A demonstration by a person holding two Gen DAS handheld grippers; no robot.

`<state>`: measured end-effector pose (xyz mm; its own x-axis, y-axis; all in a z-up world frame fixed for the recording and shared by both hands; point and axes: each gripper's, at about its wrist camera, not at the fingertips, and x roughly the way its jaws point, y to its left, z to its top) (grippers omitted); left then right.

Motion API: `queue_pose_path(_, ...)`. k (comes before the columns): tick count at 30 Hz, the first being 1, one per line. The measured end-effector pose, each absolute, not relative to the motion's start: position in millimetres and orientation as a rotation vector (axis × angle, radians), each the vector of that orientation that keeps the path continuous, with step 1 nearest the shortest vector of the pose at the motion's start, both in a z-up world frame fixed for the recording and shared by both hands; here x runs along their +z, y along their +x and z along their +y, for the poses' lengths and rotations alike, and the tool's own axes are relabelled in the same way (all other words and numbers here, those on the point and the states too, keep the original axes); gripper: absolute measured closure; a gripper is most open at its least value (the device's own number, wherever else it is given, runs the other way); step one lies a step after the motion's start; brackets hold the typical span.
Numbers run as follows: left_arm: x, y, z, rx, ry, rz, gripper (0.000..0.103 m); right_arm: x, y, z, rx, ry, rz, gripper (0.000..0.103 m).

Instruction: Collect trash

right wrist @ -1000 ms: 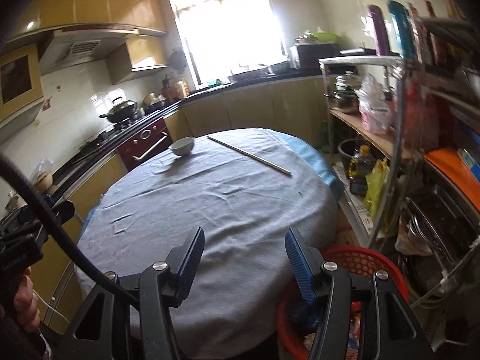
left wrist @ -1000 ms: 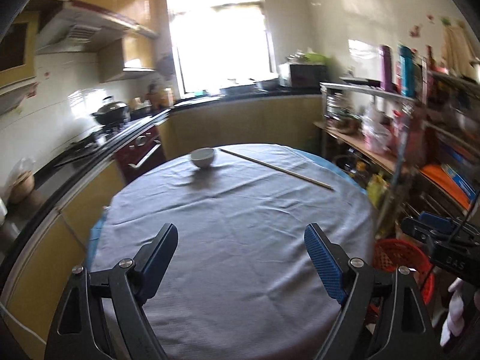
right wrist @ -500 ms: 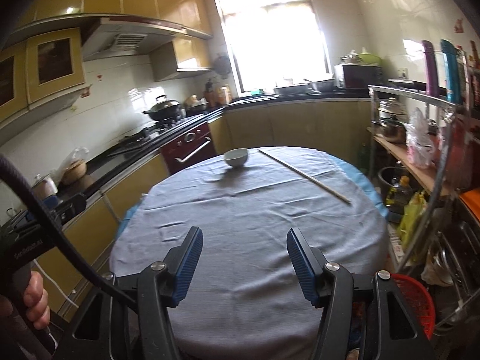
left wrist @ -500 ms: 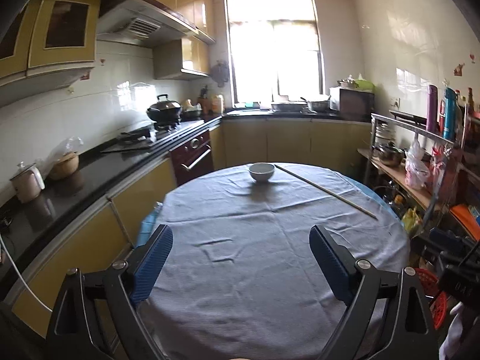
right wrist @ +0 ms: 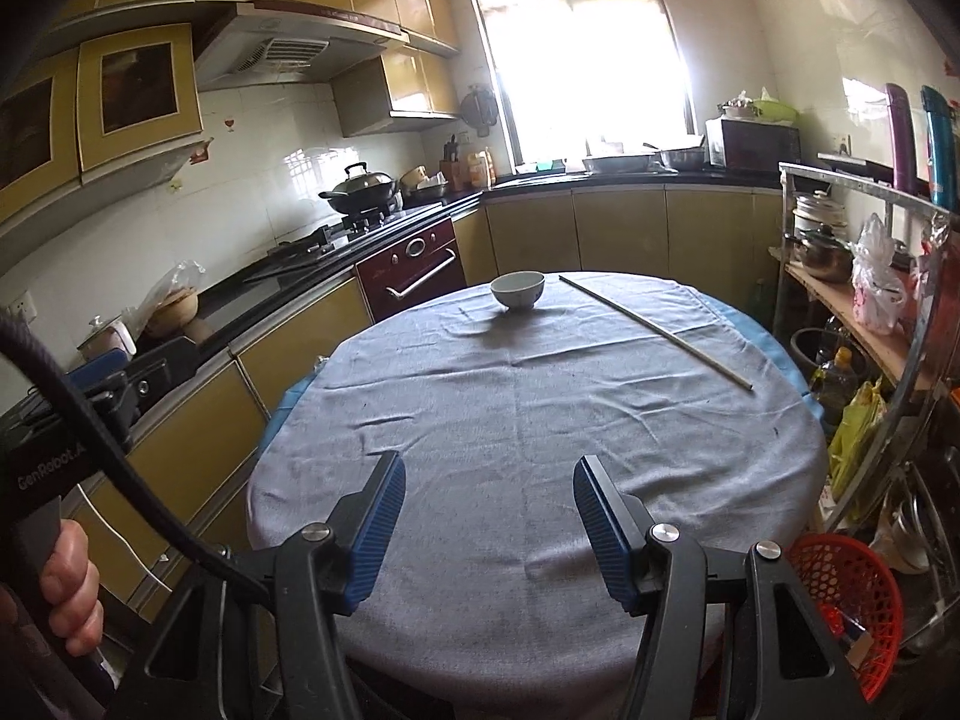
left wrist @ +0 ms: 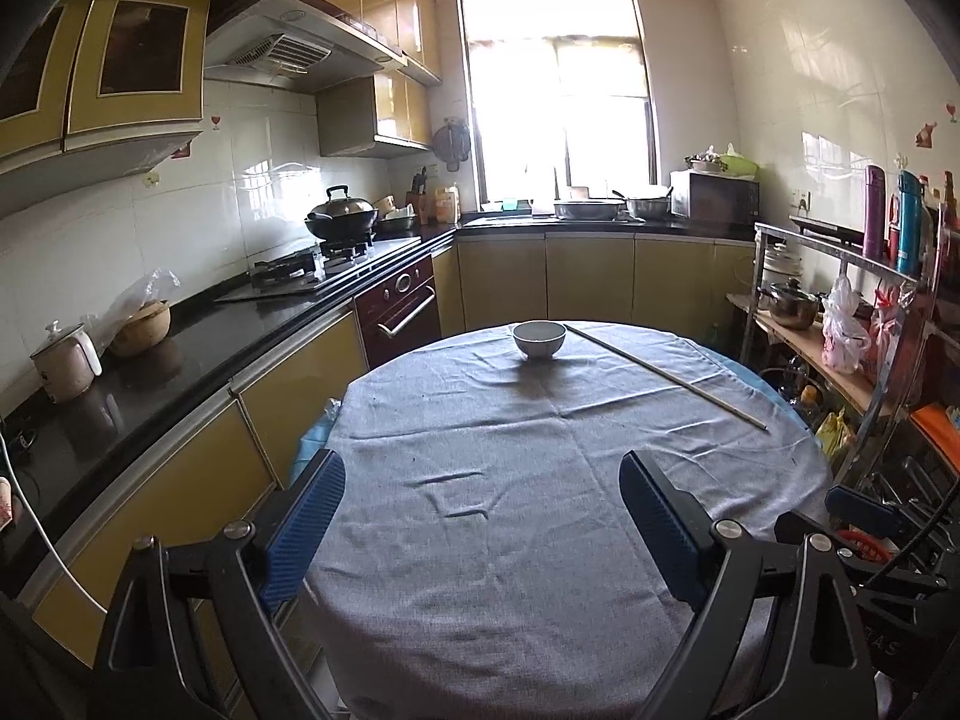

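Fingers (left wrist: 660, 528) of left gripper (left wrist: 480, 528): spread, just widened, empty. Right gripper (right wrist: 489, 516): parted, empty. Red trash basket (right wrist: 846, 588): lower right, contents unclear; left view shows only a sliver. Bowl (left wrist: 539, 339), stick (left wrist: 666, 375): upper counter (left wrist: 510, 570).

Left tool (left wrist: 482, 524) jaws just widened, nothing between, right tool (right wrist: 489, 525) half spread, empty

We see both wrist views from the near edge of the round table (left wrist: 540, 540), tilted slightly down, facing the window (left wrist: 558, 120) at top centre. Both share the bowl (right wrist: 517, 290), stick (right wrist: 654, 330) and left-hand counter (left wrist: 180, 348).
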<state>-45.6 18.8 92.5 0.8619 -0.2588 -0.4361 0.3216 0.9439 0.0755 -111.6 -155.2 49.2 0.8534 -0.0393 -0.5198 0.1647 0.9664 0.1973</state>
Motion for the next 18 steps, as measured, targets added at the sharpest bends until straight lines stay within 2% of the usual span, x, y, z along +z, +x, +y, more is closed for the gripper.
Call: queue_pose_path(18,91.6,-49.7,16.0,-0.312,0.156,0.442,0.010,46.7,-116.8,-159.2,-0.138,0.245,0.533,0.041)
